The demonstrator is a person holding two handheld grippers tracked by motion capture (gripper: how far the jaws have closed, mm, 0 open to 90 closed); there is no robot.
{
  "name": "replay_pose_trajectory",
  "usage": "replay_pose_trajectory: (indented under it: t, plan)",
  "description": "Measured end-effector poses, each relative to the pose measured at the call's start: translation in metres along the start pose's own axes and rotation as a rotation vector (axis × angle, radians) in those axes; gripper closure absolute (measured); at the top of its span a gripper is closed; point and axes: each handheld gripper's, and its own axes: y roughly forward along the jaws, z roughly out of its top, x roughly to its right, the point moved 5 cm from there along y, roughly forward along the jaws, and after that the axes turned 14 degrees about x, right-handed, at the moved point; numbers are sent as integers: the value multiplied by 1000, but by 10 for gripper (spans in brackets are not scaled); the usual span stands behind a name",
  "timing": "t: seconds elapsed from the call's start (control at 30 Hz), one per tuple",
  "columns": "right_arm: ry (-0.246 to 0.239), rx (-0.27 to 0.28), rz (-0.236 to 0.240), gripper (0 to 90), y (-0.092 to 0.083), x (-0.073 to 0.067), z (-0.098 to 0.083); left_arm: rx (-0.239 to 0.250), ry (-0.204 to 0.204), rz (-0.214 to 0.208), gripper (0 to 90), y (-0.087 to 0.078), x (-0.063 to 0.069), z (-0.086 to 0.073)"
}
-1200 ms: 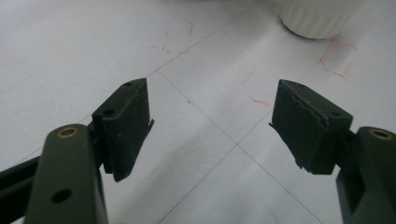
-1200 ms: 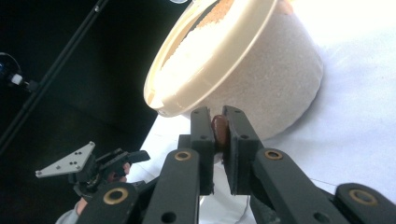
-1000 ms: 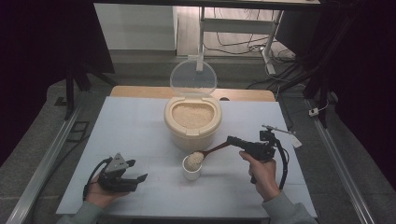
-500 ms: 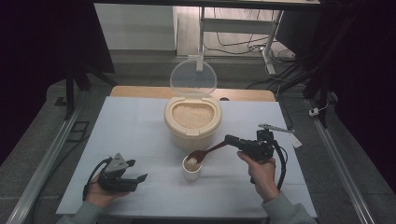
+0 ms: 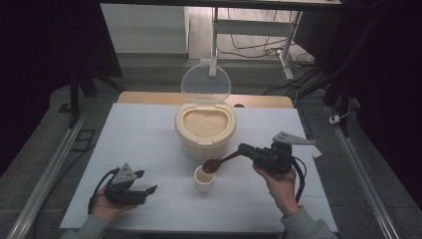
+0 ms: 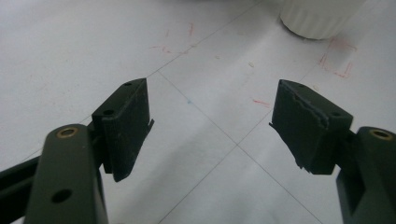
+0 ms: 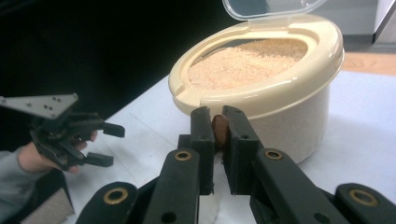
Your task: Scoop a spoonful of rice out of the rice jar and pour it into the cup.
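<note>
A cream rice container point(image 5: 204, 137) stands mid-table, full of rice, its clear lid point(image 5: 205, 83) hinged upright. In front of it is a small white cup point(image 5: 204, 180) with rice inside. My right gripper point(image 5: 244, 148) is shut on the handle of a brown spoon point(image 5: 219, 163), whose bowl hovers just over the cup's far right rim. In the right gripper view the jaws pinch the spoon handle point(image 7: 219, 129), with the container point(image 7: 275, 98) right behind. My left gripper point(image 5: 148, 180) lies open on the table at front left, holding nothing; its view shows the cup's base point(image 6: 322, 16) ahead.
The white tabletop point(image 5: 149, 129) has faint grid lines and small red marks point(image 6: 338, 65). A wooden board edge point(image 5: 263, 101) runs behind the container. Metal rails point(image 5: 54, 164) flank the table. The left gripper point(image 7: 100, 144) and its hand appear at the left of the right gripper view.
The spoon has risen out of the cup and drawn back slightly to the right with my right gripper. The left gripper has stayed put.
</note>
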Motion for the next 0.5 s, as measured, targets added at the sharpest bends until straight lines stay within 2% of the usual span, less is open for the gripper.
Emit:
replay_pose_trajectory:
  t: [0.1,0.27,0.4,0.5]
  plan:
    - [-2,3,7,835,-1,0,0,0,-1,1,275,0,0,0]
    - [69,39,10,836,-6,7,4,1,-6,2,275,-1,-1,0]
    - [117,79,10,835,-19,18,11,2,-5,3,275,-1,-1,0]
    - [117,94,0,835,-32,25,18,1,-4,4,275,-1,-1,0]
